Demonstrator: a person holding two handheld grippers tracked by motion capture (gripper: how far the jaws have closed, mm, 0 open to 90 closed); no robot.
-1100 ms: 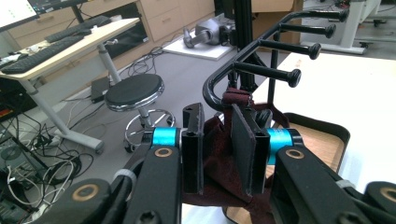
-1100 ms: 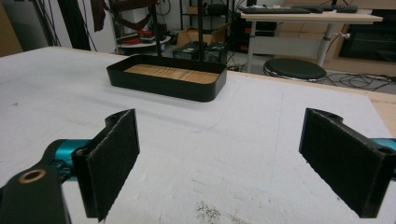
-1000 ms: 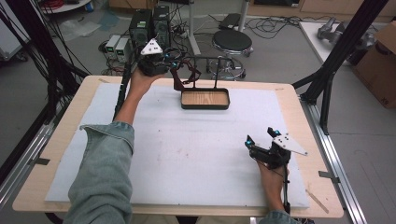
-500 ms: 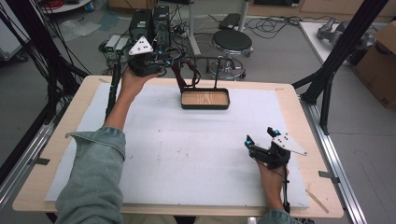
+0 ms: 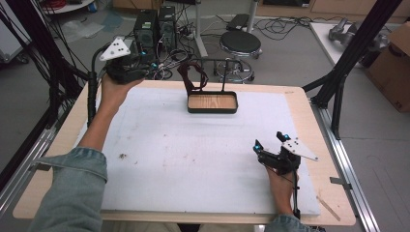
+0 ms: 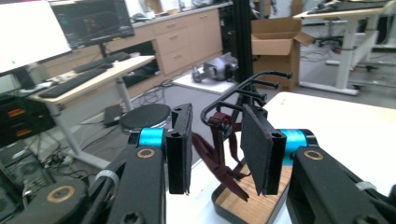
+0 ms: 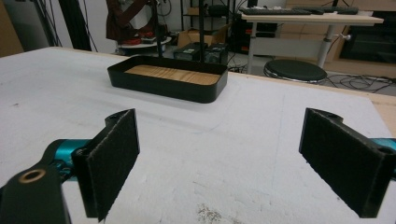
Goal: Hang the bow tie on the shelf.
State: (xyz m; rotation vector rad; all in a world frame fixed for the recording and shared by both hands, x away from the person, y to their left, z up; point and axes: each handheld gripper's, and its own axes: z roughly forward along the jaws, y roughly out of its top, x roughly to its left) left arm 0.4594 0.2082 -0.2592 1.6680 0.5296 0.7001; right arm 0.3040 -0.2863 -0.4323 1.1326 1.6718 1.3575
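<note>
Denim-sleeved left arm (image 5: 82,164) outstretched, left claw (image 5: 145,67) raised, parted.

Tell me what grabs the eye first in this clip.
The black stand with a wood-floored tray sits at the white mat's far edge, a dark red strap hanging from its rail. The left gripper, jaws apart, is raised at the far left corner facing that strap. The right gripper rests wide open near the mat's right side.
</note>
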